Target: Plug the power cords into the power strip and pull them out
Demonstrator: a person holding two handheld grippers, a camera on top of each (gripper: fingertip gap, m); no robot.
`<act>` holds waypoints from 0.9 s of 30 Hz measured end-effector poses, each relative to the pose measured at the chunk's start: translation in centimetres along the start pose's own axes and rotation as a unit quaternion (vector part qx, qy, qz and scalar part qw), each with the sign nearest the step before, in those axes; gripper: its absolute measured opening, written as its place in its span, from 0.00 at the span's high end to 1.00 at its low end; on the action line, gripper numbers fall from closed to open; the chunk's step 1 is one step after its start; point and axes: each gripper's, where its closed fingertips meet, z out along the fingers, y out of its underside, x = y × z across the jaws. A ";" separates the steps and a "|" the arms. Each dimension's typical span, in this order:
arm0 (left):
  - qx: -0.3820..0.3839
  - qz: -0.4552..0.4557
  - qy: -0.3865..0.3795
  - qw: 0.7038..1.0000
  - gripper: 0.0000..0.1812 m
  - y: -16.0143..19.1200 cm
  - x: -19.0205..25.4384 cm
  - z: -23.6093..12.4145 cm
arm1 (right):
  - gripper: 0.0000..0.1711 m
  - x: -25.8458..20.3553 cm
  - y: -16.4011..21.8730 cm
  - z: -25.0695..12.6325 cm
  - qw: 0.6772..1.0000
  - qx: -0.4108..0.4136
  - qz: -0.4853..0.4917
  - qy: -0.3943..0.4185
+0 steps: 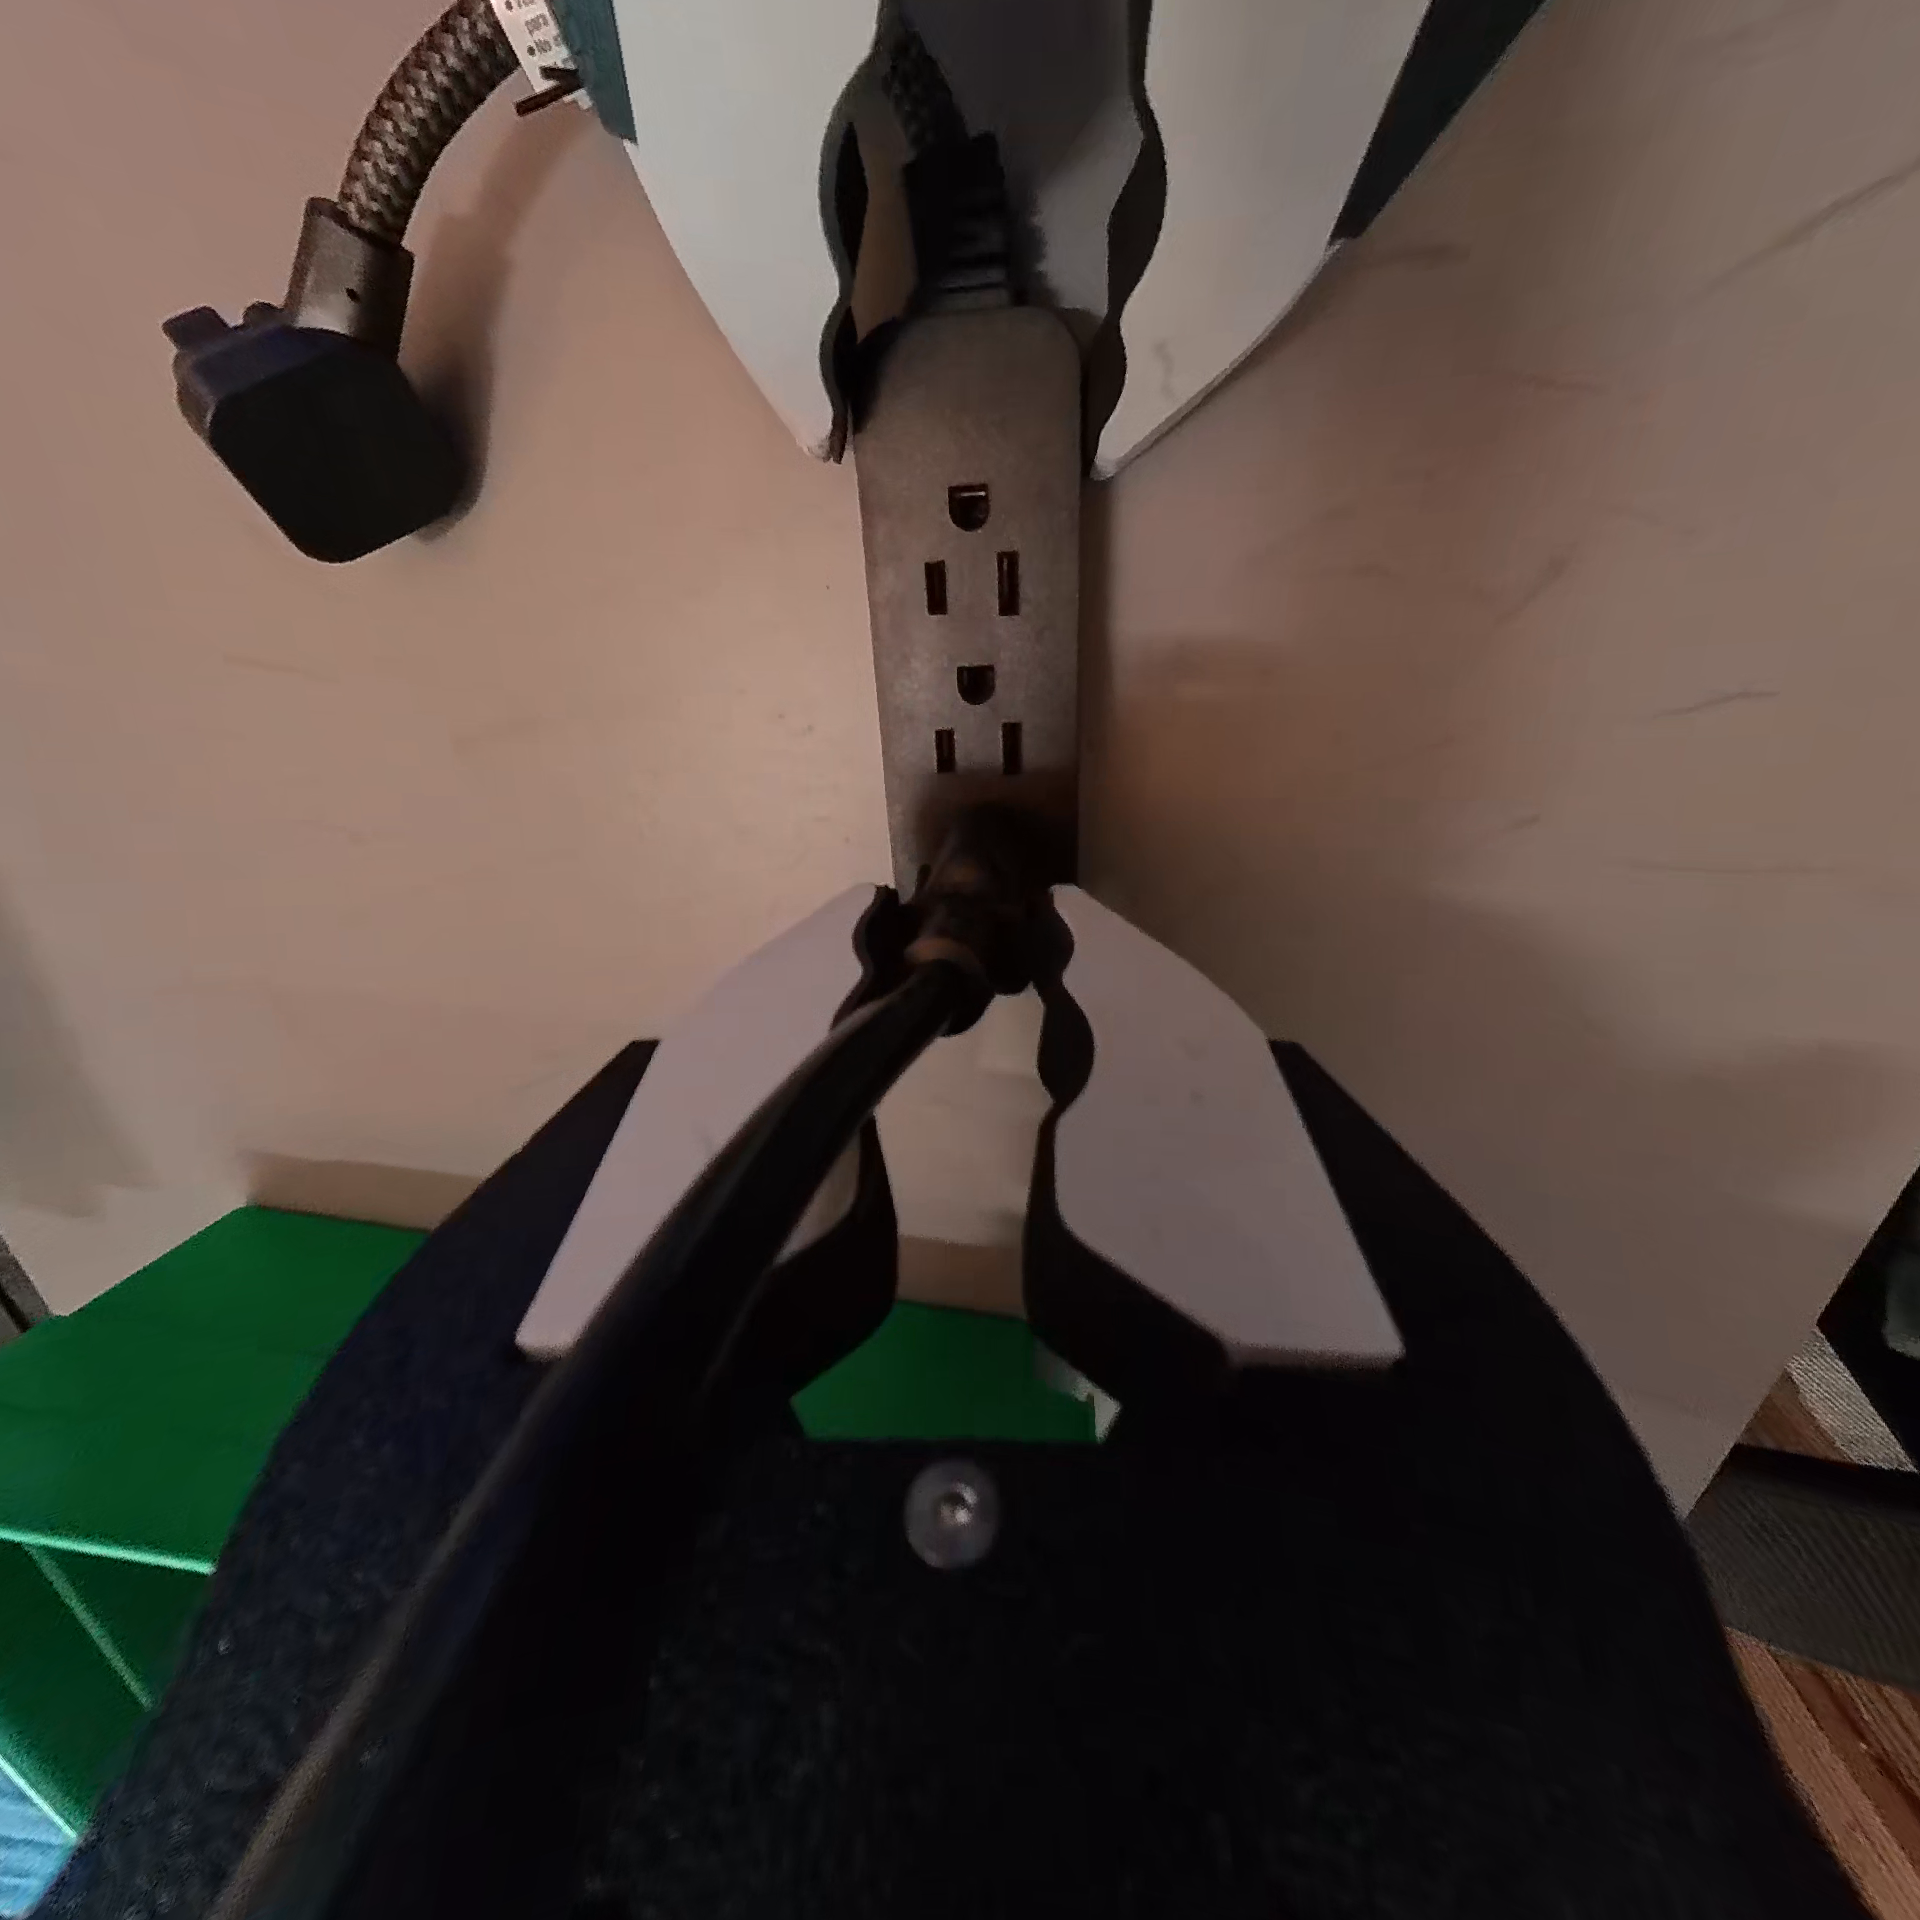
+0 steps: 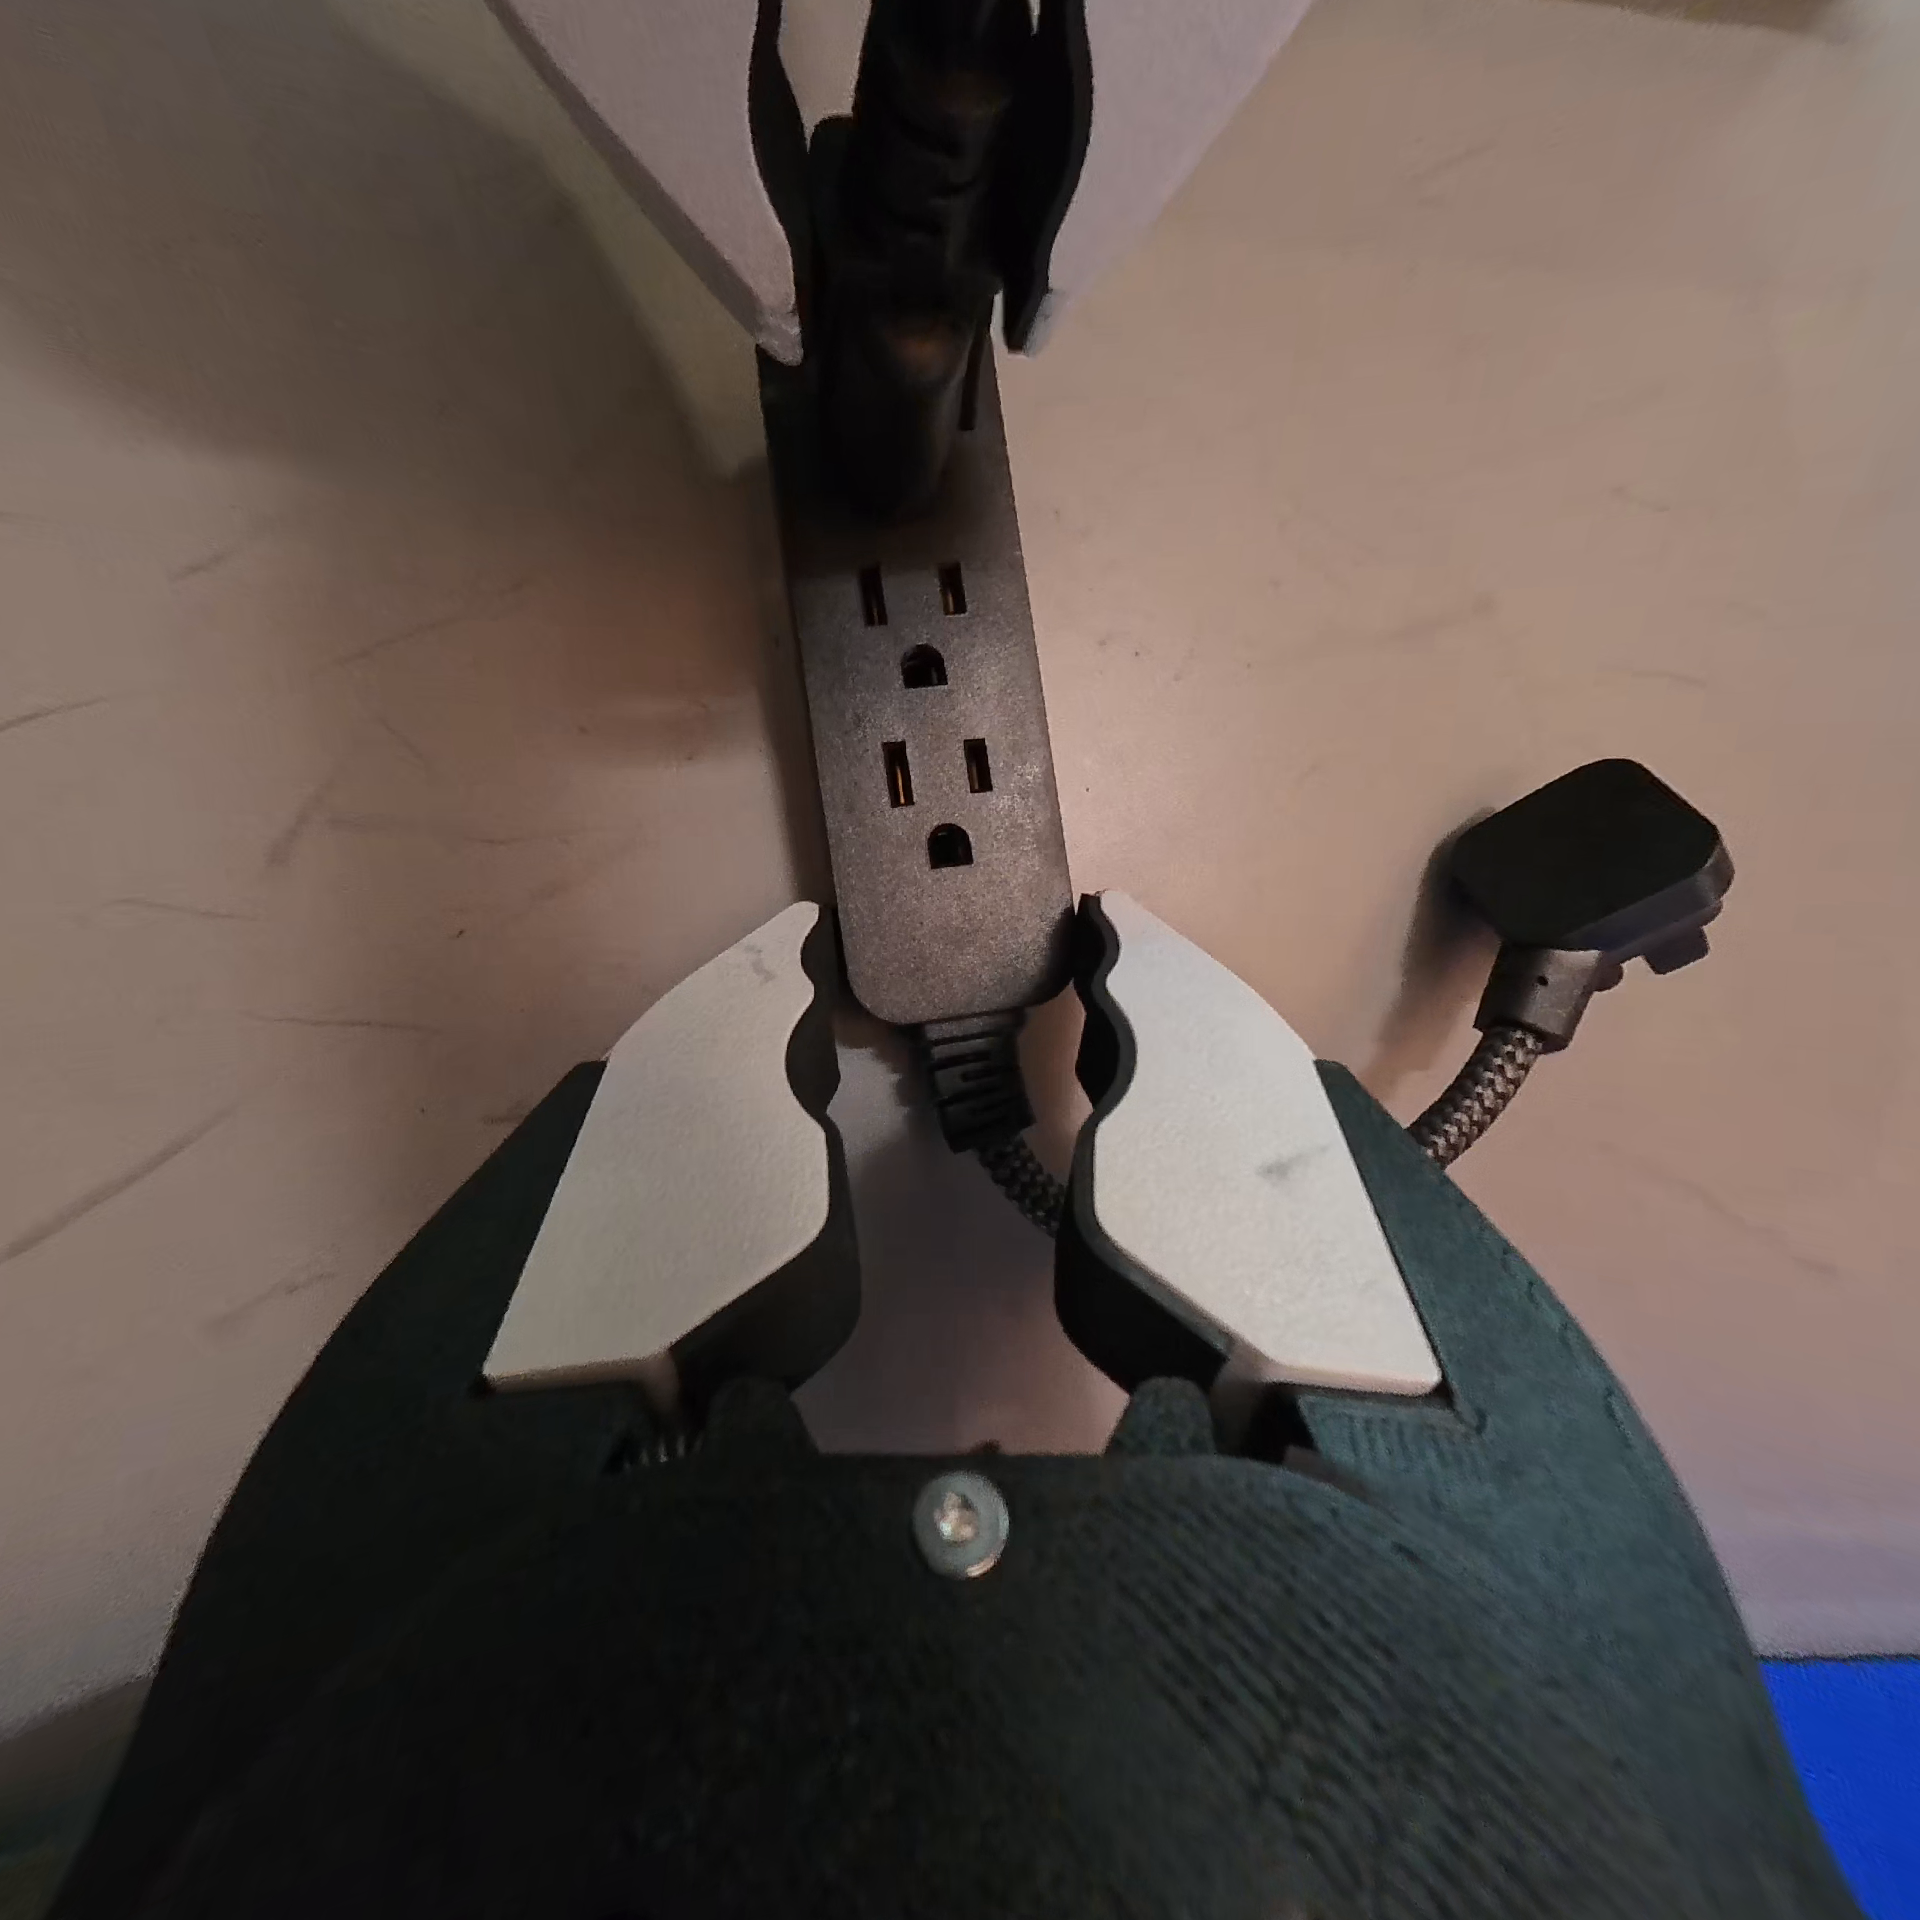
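A dark grey power strip lies on the beige table, with two empty outlets showing. My left gripper is shut on a black power cord plug at the strip's near end. In the right wrist view this plug stands on the far outlet under the left gripper; its prongs are hidden. My right gripper is shut on the power strip at its cord end, also shown in the left wrist view. The strip's own flat black plug, on a braided cord, lies loose beside it.
The beige table extends on both sides of the strip. A green box sits off the table's edge at lower left. Wooden floor shows at lower right. A blue surface shows past the table edge in the right wrist view. The tips of one gripper are about 8 centimetres away from the tips of the other.
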 end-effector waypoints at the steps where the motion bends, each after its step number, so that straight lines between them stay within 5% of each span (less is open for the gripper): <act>1: 0.000 0.000 -0.007 1.000 0.86 0.0 0.0 0.0 | 0.74 0.0 0.0 0.0 1.000 0.004 -0.002 0.000; 10: 0.032 -0.066 0.041 0.996 0.86 0.4 -0.7 -0.4 | 0.74 0.0 -0.1 0.0 0.999 0.027 0.012 0.028; 12: 0.010 -0.067 0.023 0.997 0.79 0.8 -1.6 -1.1 | 0.74 0.0 -0.1 0.0 0.999 0.026 0.009 0.030; 23: 0.126 -0.092 -0.017 0.988 0.88 -1.1 -1.8 -2.9 | 0.74 0.0 -0.1 0.0 0.999 0.019 -0.005 0.026; 27: 0.114 -0.081 -0.001 0.990 0.89 -0.7 -1.0 -3.0 | 0.74 0.0 -0.1 0.0 1.000 0.019 -0.005 0.025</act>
